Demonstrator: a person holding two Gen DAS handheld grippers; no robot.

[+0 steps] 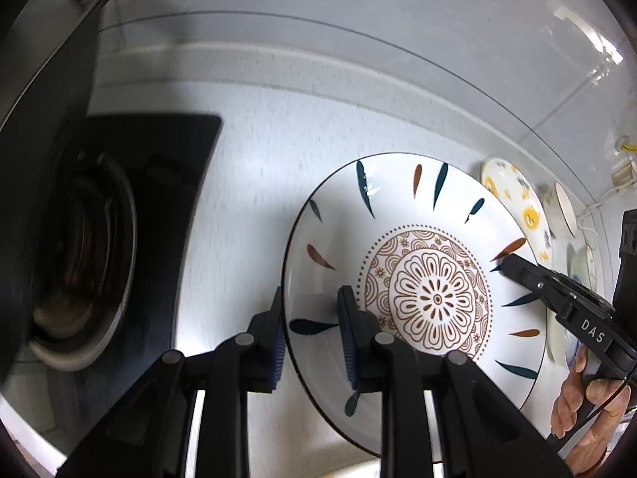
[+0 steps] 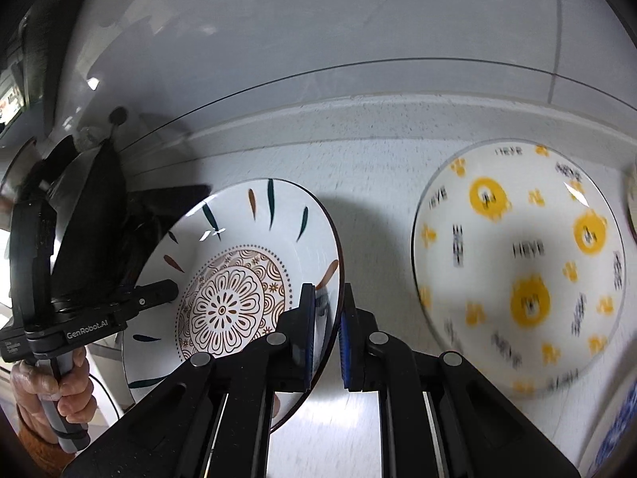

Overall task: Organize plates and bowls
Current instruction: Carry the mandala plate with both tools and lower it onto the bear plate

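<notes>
A white plate with a brown mandala centre and teal and brown leaf marks (image 1: 418,263) is held up off the counter, tilted. My left gripper (image 1: 310,318) has its fingers on either side of the plate's left rim, shut on it. My right gripper (image 2: 326,318) is shut on the opposite rim of the same plate (image 2: 239,279); it also shows in the left wrist view (image 1: 557,298). A white plate with yellow bears and paw prints (image 2: 517,271) lies on the counter to the right of the held plate, and shows in the left wrist view (image 1: 517,203).
A black stove top with a burner (image 1: 91,247) is at the left. The white counter (image 1: 247,183) runs to a grey wall (image 2: 318,40). More dishes stand at the far right (image 1: 565,207), and a blue-patterned dish edge (image 2: 621,430) shows at the lower right.
</notes>
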